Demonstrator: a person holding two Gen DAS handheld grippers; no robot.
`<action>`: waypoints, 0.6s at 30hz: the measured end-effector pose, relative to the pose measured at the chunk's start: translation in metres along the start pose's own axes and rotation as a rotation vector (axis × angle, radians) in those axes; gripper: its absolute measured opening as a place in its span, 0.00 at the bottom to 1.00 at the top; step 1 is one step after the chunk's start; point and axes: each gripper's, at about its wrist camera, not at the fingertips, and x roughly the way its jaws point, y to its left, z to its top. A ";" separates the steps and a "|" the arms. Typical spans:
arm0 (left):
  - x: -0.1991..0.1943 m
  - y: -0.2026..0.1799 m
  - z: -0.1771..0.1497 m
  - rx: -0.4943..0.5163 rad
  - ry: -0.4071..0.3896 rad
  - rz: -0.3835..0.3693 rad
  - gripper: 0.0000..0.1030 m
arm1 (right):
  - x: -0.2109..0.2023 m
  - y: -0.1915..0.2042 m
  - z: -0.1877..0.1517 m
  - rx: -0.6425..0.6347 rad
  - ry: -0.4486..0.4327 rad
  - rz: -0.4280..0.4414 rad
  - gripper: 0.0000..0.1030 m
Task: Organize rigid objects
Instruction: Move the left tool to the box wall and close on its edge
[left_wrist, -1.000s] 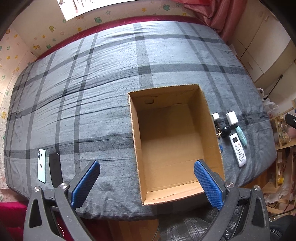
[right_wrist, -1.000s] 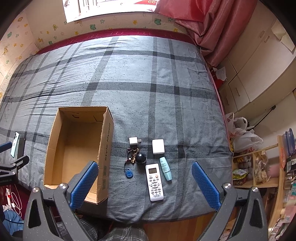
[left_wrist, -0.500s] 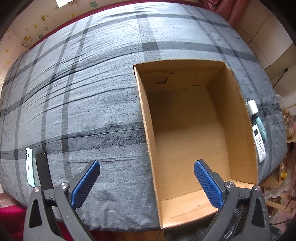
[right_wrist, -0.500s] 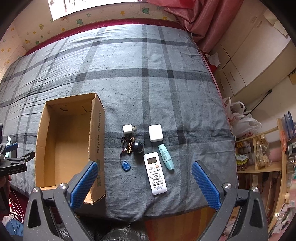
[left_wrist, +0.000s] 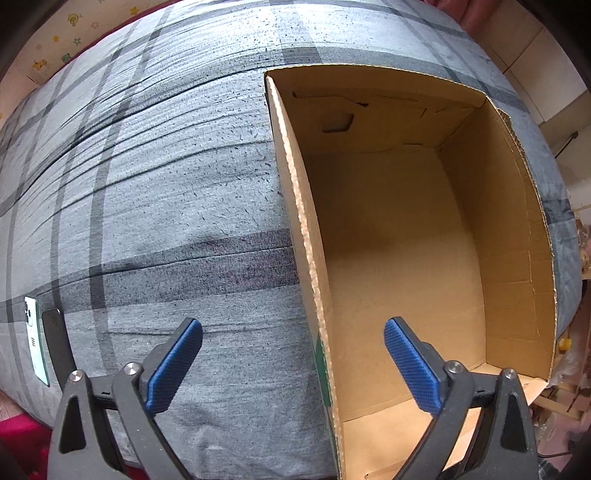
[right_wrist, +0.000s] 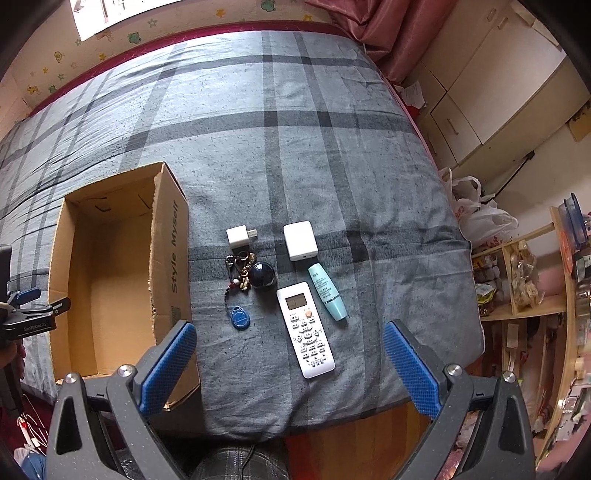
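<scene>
L hand-held gripper (left_wrist: 293, 354): jaws spread wide, nothing btwn them; blue ribbed pads straddle the near L wall of the open brown cardboard box (left_wrist: 406, 258). R pad sits over the box interior, L pad over the grey plaid bedspread (left_wrist: 166, 184). Box interior bare as far as visible. Far L edge of bed: mint-green phone w/ camera cluster (left_wrist: 35, 339), face down, w/ a black slab-shaped phone (left_wrist: 55, 343) just beside it, roughly parallel.

R hand-held gripper (right_wrist: 291, 363): jaws also released, wide apart, holding nothing; hovers above the near bed edge.

Item cluster on bedspread, R of the box (right_wrist: 110, 280), apart from its wall:
- small white cube charger w/ prongs (right_wrist: 238, 238)
- larger white square power adapter (right_wrist: 300, 240), near the cube charger
- key bunch w/ dark blue glossy ball (right_wrist: 255, 275), just below the chargers
- blue oval key fob (right_wrist: 240, 317) on a cord from the bunch
- white rectangular remote control w/ small screen (right_wrist: 304, 328), lying lengthwise
- pale teal cosmetic tube (right_wrist: 327, 291), just beside the remote's R side

Remote lies btwn the R gripper's pads in view, but well beyond them.
</scene>
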 end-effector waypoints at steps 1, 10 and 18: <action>0.001 0.000 0.000 0.000 0.001 -0.003 0.92 | 0.002 -0.002 0.000 0.002 0.002 0.000 1.00; 0.004 -0.012 0.003 0.004 0.019 -0.005 0.43 | 0.022 -0.010 0.005 -0.018 0.045 0.004 1.00; 0.012 -0.014 0.004 -0.031 0.046 -0.002 0.14 | 0.034 -0.022 0.012 -0.023 0.051 0.018 1.00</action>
